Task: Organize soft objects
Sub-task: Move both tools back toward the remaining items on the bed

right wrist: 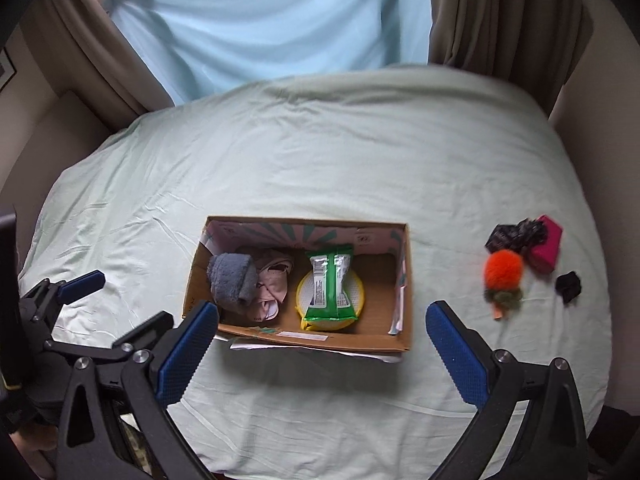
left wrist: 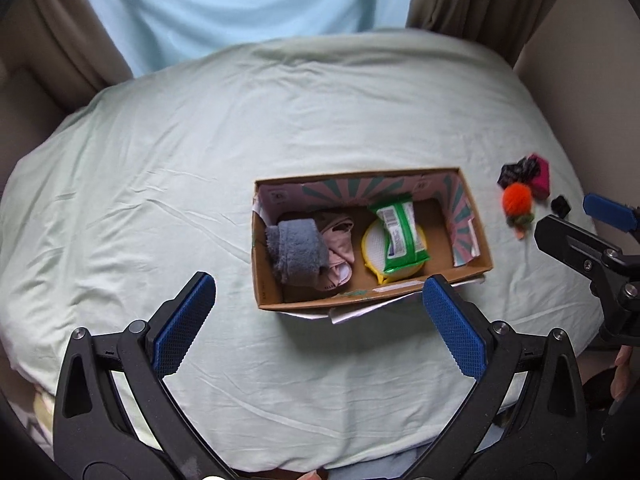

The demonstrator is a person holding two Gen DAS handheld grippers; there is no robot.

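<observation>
An open cardboard box (left wrist: pixel 476 268) (right wrist: pixel 406 312) sits on a pale green bed sheet (left wrist: pixel 200 160). Inside lie a grey fluffy cloth (left wrist: pixel 296 252) (right wrist: pixel 234 276), a pink garment (left wrist: pixel 340 240) (right wrist: pixel 276 280), and a green wipes pack (left wrist: pixel 400 236) (right wrist: pixel 330 284) on a yellow round pad (right wrist: pixel 356 292). Right of the box lie an orange pompom toy (left wrist: pixel 518 202) (right wrist: pixel 502 270), a dark patterned cloth (right wrist: pixel 516 234), a magenta item (right wrist: pixel 546 250) and a small black scrunchie (right wrist: pixel 568 286). My left gripper (left wrist: pixel 320 320) is open and empty before the box. My right gripper (right wrist: pixel 322 344) is open and empty.
Brown curtains (right wrist: pixel 500 12) and a light blue drape (right wrist: pixel 280 20) hang behind the bed. The right gripper shows at the right edge of the left wrist view (left wrist: pixel 600 232); the left gripper shows at the left of the right wrist view (right wrist: pixel 72 292).
</observation>
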